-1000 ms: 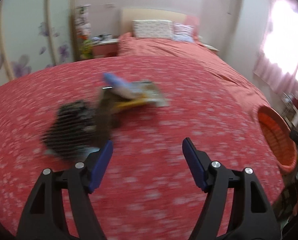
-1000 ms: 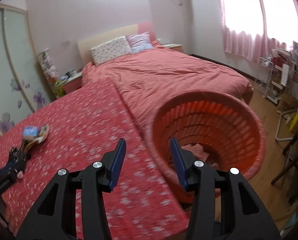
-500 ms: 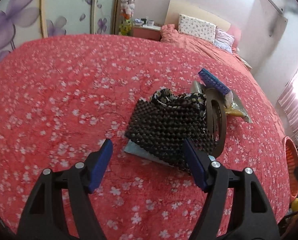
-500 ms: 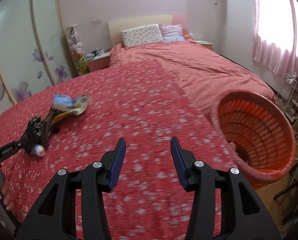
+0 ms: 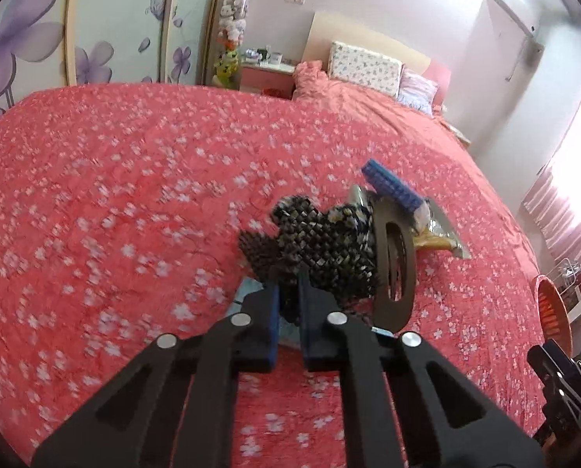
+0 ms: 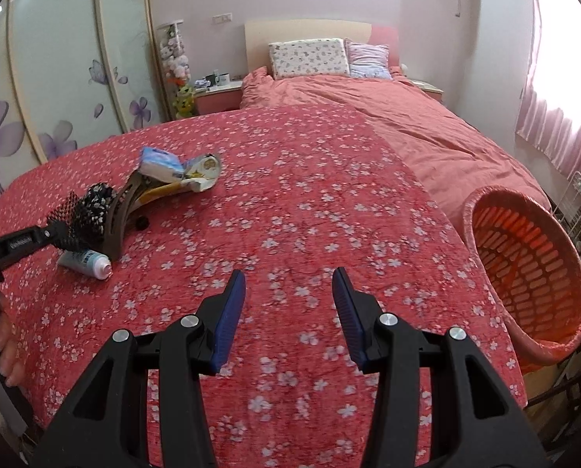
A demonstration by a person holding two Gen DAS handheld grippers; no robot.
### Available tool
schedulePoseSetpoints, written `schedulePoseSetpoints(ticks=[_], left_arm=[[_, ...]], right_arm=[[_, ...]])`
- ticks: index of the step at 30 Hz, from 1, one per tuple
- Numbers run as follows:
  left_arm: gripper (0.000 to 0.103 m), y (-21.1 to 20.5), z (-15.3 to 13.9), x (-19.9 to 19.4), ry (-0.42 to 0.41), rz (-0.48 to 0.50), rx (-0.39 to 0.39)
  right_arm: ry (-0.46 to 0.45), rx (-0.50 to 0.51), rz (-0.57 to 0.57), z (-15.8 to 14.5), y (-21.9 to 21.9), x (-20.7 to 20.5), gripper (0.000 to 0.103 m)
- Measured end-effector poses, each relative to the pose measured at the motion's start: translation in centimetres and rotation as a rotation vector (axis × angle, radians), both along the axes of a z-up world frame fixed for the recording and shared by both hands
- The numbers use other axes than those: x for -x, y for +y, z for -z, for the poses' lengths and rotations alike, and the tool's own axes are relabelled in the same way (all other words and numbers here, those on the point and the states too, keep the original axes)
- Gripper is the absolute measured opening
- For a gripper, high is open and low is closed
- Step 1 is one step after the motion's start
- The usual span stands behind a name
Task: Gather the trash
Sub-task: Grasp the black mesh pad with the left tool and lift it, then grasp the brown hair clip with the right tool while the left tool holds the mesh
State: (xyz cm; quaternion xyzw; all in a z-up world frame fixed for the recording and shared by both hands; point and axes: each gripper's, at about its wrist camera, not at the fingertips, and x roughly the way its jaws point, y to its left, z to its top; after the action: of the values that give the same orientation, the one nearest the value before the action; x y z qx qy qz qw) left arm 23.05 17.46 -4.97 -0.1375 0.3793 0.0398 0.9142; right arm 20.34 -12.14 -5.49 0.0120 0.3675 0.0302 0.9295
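Gripping the black foam sheet (image 5: pixel 321 249) at its near edge, the left gripper (image 5: pixel 288 308) jaws have just closed; lift slowly, clearing the brown ring (image 5: pixel 393 269). Right gripper (image 6: pixel 288 312) jaws half open, empty.

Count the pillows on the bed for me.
2: a floral pillow at the headboard, and a striped pillow touching its right side. More may be hidden behind them.

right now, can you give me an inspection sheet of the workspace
surface: red flowered bedspread, bare under the right tongs
job's things: black bumpy sheet, brown ring, blue packet, small tube, piled together; orange basket at the bed's edge
clutter: nothing seen beyond the pile
grippers: left tongs have just closed on the black bumpy sheet; right tongs open, empty
cables: nothing seen
surroundings: pillows, flowered wardrobe doors, pink curtains
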Motion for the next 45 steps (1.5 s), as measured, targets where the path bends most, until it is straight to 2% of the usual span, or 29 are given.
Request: schedulePoseSetpoints(ticks=[4,9,13,14,16,18,21,26,32,37,41,45], left_arm=[[0.007,1.7,-1.0,0.8,-0.034,-0.016,-0.039],[0.007,5.6,-1.9,1.5,-0.053,-0.089,-0.065],[0.009,8.7,-1.0,1.0,-0.001,-0.133,-0.048],[0.011,9.4,-0.5,0.7,0.023,-0.140,-0.030],[0.031,10.4,0.5,0.4,0.060,-0.157,-0.014],[0.039,10.9,1.6,0.4,0.080,-0.167,-0.008],[0.043,10.9,2.5,0.3,0.093,-0.159,0.009],[0.044,10.5,3.0,-0.1,0.081,-0.154,-0.008],[0.044,10.7,3.4,-0.2,0.078,-0.159,-0.012],[0.045,10.1,3.4,-0.6,0.095,-0.156,-0.047],[0.045,10.3,3.3,-0.4,0.089,-0.156,-0.033],[0.046,10.3,3.3,-0.3,0.088,-0.155,-0.030]], right_arm=[[0.000,-0.002,-0.019,-0.1,1.1,-0.3,0.047],[0.002,-0.002,-0.056,-0.2,2.8,-0.5,0.047],[0.007,0.006,-0.076,0.0,3.7,-0.6,0.047],[0.009,0.007,-0.078,0.1,3.8,-0.6,0.047],[0.014,0.003,-0.082,0.1,4.0,-0.8,0.047],[0.018,-0.006,-0.087,0.1,4.4,-1.1,0.047],[0.018,-0.008,-0.100,0.0,5.0,-1.4,0.047],[0.019,-0.016,-0.127,-0.1,6.6,-1.9,0.047],[0.039,-0.085,-0.172,-0.1,9.1,-3.6,0.047],[0.051,-0.116,-0.175,-0.1,11.4,-5.2,0.047],[0.040,-0.082,-0.182,0.1,13.5,-5.7,0.047],[0.044,-0.001,-0.178,1.0,15.8,-6.5,0.047]])
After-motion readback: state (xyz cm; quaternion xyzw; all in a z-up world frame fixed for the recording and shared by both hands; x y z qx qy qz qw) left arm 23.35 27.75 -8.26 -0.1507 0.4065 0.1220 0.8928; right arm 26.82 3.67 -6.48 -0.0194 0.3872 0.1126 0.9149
